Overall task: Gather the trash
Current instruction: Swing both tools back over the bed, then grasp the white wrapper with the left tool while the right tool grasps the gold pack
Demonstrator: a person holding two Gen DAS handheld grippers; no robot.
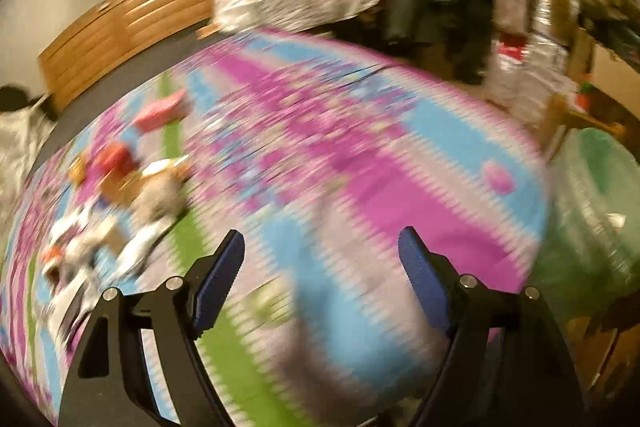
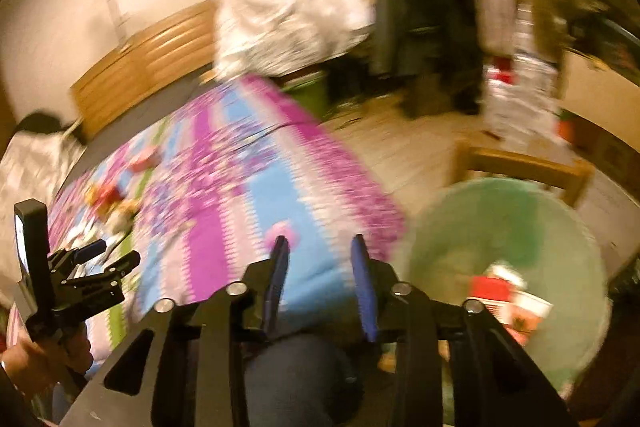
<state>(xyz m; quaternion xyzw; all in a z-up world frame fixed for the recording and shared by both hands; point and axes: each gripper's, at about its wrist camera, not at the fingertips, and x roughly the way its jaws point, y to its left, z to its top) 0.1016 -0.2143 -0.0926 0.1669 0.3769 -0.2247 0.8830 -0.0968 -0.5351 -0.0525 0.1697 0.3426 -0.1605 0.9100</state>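
L wrist view: left gripper [image 1: 320, 247] has its jaws wide apart, nothing between them. It looks down at a striped mat [image 1: 320, 147], pink/blue/green. The trash pile [image 1: 120, 207], wrappers and paper scraps badly blurred, lies at approx 10 o'clock from the fingertips, near but not touching. The pile runs roughly 7-to-1 o'clock along the green stripe. A pink bit [image 1: 160, 109] sits apart, further up at 11. The green bag [image 1: 592, 227] shows at 3 o'clock, off the mat edge.

R wrist view: right gripper [image 2: 320, 255] has its jaws partly apart w/ nothing between them; only mat shows in the gap. The bag's open mouth sits just beside it at 3–4 o'clock, red/white packaging [image 2: 508, 299] already inside. The pile is well off at 10 o'clock, past the left gripper at 9, held in a hand [image 2: 36, 363]. So the left is nearer the trash, the right nearer the bag. Next pick is prob. the left's, swinging toward 10.

Room: mat on dark carpet, wood floor beyond. Wooden headboard-like panel [image 2: 152, 55] at 11, white crumpled bags [image 2: 288, 27] at 12, dark jacket [image 2: 424, 11] at 1, wooden stool [image 2: 520, 163] at 2. Heavy blur in both views, so small items can't be named.
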